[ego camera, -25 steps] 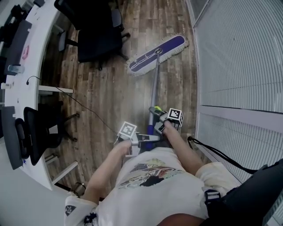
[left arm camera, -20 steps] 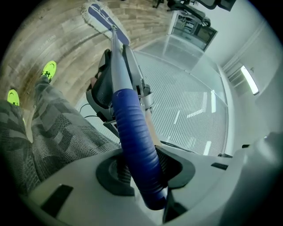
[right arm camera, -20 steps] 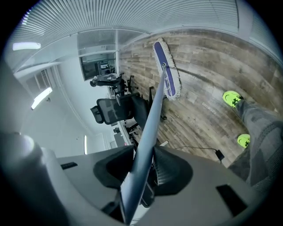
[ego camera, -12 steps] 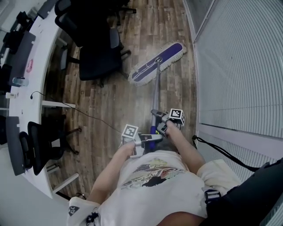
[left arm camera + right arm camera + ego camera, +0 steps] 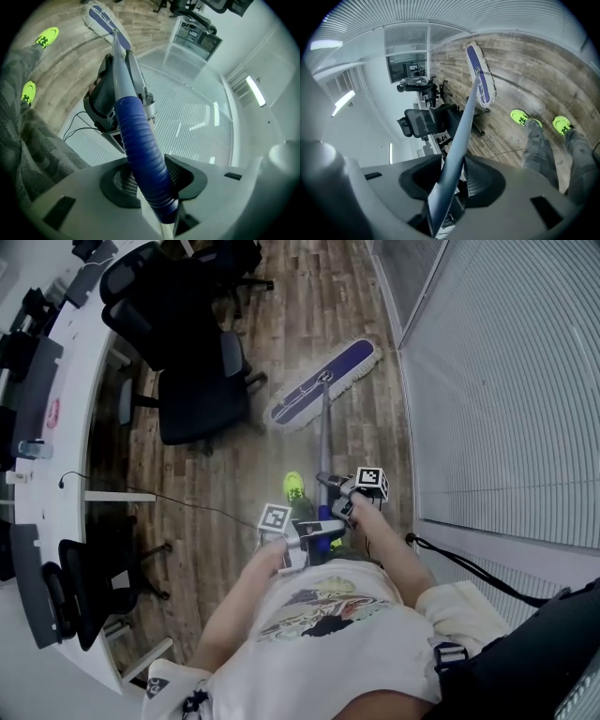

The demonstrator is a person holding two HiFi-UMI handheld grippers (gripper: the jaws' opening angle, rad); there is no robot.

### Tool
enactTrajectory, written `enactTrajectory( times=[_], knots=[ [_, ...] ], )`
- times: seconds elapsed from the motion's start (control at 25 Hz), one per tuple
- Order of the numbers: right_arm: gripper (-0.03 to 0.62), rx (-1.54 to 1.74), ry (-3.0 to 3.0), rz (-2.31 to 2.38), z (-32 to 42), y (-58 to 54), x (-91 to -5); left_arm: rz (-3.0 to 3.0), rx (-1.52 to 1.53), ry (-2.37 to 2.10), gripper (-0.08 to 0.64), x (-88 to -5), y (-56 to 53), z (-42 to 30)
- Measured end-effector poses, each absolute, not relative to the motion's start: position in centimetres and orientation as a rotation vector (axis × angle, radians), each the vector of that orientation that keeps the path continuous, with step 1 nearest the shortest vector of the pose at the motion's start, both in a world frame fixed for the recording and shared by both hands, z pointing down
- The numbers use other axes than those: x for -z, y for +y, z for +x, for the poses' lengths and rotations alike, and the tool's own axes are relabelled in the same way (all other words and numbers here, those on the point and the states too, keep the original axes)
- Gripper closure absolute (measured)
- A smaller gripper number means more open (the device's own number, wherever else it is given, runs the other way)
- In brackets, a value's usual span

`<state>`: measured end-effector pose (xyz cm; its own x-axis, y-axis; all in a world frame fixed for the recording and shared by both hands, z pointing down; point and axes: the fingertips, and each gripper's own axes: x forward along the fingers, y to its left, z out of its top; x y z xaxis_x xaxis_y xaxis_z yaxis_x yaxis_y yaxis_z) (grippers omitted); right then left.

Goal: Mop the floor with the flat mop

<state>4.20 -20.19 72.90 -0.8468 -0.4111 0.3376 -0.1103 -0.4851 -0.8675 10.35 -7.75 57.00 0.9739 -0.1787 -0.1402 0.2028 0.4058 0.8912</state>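
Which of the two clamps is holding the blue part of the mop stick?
The left gripper: its jaws clamp the blue ribbed grip at the top end, while the right gripper holds the bare grey pole lower down.

The person wore a white T-shirt [image 5: 328, 634] with a dark printed picture on the chest and a small dark emblem on the left sleeve [image 5: 155, 688], grey camouflage trousers [image 5: 539, 147] and neon yellow-green shoes [image 5: 524, 117]. The left gripper [image 5: 149, 180] and right gripper [image 5: 452, 180] each had a pale grey body with dark ribbed pads [image 5: 123, 180] and carried a white cube [image 5: 275, 517] printed with black square markers.
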Motion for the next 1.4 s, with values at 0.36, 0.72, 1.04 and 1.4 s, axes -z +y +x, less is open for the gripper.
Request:
enactTrajectory(
  times=[0.36, 0.72, 1.04, 1.4],
  knots=[
    [0.454, 2.413, 1.468, -0.818, 0.9, -32.6, -73.0, 1.137, 0.181, 0.059, 0.428, -57.4, -19.7, 6.6],
    [0.454, 2.356, 1.440, -0.874, -0.6, -43.3, -74.5, 1.142, 0.137, 0.092, 0.428, -59.3, -29.9, 4.6],
    [0.456, 2.343, 1.445, -0.905, -0.8, -46.8, -75.4, 1.139, 0.158, 0.096, 0.430, -60.5, -33.2, 4.5],
    [0.462, 2.318, 1.378, -0.893, -1.0, -42.5, -75.7, 1.103, 0.172, 0.054, 0.448, -61.0, -29.1, 4.0]
  ],
)
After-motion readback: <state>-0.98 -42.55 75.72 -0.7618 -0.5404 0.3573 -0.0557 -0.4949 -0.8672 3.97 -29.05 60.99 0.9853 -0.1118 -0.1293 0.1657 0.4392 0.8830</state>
